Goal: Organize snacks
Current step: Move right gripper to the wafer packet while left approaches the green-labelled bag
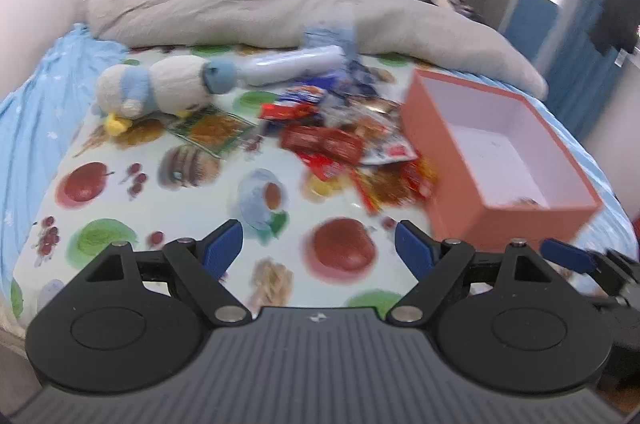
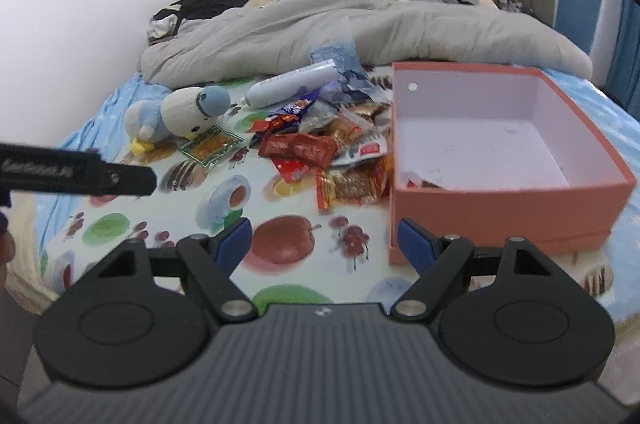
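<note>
A heap of wrapped snacks (image 1: 340, 140) (image 2: 320, 148), mostly red, orange and blue packets, lies on a fruit-printed sheet (image 1: 180, 224) on the bed. Just right of the heap stands an open salmon-pink box (image 1: 520, 220) (image 2: 500, 208) with a white inside. One small packet (image 2: 420, 182) lies in its near left corner. My left gripper (image 1: 318, 248) hovers open over the sheet, short of the heap, with nothing between its blue pads. My right gripper (image 2: 325, 244) is open and empty too, its right pad close to the box's near left corner.
A plush penguin (image 1: 156, 92) and a white bottle (image 1: 296, 64) lie left of and behind the heap, with a flat green-edged packet (image 2: 210, 144) beside the penguin. A grey duvet (image 1: 248, 12) bunches across the bed's far half. The left gripper's black body (image 2: 80, 176) juts in from the left.
</note>
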`<control>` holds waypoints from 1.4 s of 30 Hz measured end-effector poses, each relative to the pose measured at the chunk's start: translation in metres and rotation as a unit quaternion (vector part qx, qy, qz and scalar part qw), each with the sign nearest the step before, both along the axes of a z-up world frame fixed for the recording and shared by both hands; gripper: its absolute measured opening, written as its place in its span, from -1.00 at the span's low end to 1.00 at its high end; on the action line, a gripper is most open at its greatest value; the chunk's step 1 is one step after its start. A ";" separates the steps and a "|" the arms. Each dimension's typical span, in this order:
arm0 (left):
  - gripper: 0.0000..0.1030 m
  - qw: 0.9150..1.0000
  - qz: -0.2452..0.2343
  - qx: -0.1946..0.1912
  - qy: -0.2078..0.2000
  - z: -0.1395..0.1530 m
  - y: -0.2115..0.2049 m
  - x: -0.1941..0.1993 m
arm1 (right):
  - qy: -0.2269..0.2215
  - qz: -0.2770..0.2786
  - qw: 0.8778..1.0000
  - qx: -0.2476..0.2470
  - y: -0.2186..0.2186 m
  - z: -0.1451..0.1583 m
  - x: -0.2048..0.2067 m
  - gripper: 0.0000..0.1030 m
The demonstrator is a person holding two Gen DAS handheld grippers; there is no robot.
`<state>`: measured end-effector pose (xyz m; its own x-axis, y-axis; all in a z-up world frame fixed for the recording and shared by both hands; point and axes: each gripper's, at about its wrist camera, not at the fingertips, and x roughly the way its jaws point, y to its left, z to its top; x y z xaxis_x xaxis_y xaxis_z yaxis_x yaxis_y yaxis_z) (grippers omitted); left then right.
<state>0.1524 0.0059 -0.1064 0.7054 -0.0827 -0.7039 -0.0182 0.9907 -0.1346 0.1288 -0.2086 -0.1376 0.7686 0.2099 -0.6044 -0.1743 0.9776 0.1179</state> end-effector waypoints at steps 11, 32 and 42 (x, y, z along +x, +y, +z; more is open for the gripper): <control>0.67 0.998 0.061 -0.011 0.017 -0.036 0.039 0.081 | -0.011 0.030 0.998 -0.048 0.039 -0.026 0.051 0.46; 0.26 0.992 0.095 -0.004 0.084 -0.162 0.098 0.213 | 0.028 0.098 0.975 -0.199 0.082 -0.110 0.140 0.09; 0.04 0.991 0.107 0.021 0.078 -0.186 0.097 0.248 | 0.032 0.143 0.955 -0.259 0.095 -0.135 0.151 -0.07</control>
